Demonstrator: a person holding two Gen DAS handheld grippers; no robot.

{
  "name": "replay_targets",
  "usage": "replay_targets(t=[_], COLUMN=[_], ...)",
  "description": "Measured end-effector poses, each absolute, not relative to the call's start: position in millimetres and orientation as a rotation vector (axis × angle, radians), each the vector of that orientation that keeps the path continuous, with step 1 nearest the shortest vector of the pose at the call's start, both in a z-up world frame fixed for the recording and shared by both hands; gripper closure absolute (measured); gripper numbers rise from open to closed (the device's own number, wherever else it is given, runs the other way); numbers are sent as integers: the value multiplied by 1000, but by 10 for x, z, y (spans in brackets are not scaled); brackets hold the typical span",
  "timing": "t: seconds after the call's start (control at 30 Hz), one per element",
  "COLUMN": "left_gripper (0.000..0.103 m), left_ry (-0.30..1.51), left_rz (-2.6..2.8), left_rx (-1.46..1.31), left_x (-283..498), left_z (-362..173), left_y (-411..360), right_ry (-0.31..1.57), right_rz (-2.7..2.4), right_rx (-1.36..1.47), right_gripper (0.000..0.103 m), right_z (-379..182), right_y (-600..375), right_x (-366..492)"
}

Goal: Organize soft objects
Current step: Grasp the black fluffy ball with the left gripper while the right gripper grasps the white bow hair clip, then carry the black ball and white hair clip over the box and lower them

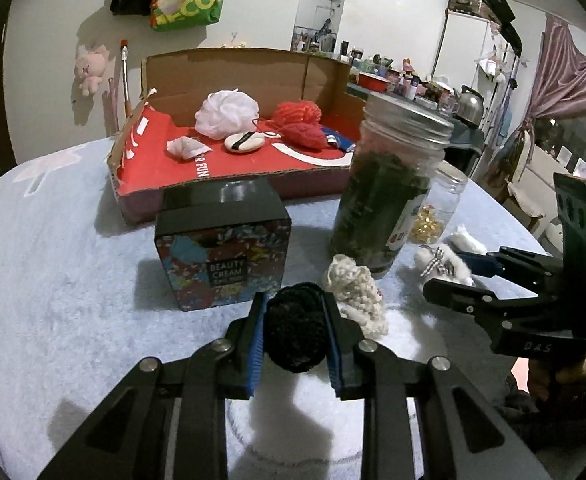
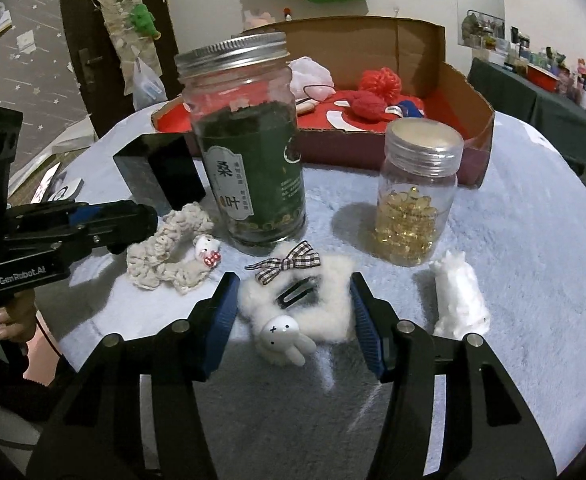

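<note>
The cardboard box [image 1: 233, 80] already holds a white bath pouf [image 1: 227, 114], red yarn balls [image 1: 299, 120] and a powder puff [image 1: 244, 142]. In front of the box, the left claw [image 1: 295, 334] is clamped on a black fuzzy ball [image 1: 295, 328]. The right claw [image 2: 293, 320] stands spread around a white fluffy bunny hair clip [image 2: 297, 312], not yet gripping. A cream crochet scrunchie [image 2: 169, 252] and a small white plush [image 2: 459, 304] also wait outside the box, so the sorting looks roughly half done.

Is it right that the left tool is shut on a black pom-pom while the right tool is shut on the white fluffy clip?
Not quite. The right tool is open, its fingers either side of the fluffy clip, per the right wrist view. The left tool is indeed shut on the black pom-pom.
</note>
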State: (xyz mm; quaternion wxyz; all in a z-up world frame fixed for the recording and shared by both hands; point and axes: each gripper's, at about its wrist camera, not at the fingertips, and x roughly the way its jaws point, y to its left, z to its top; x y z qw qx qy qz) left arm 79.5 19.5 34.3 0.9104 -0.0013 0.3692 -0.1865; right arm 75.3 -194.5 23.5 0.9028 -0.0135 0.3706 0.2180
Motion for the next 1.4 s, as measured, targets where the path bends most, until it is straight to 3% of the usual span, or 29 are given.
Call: replay_targets(t=[1.4], left_gripper=[76], left_ry=[788], left_rz=[-260], left_rx=[67], left_x=[1196], left_z=[335], left_y=[1015], right_ry=[756], right_rz=[302], right_rx=[-48], right_gripper=[50], right_z=[480], right_y=[-2765], right_x=[971])
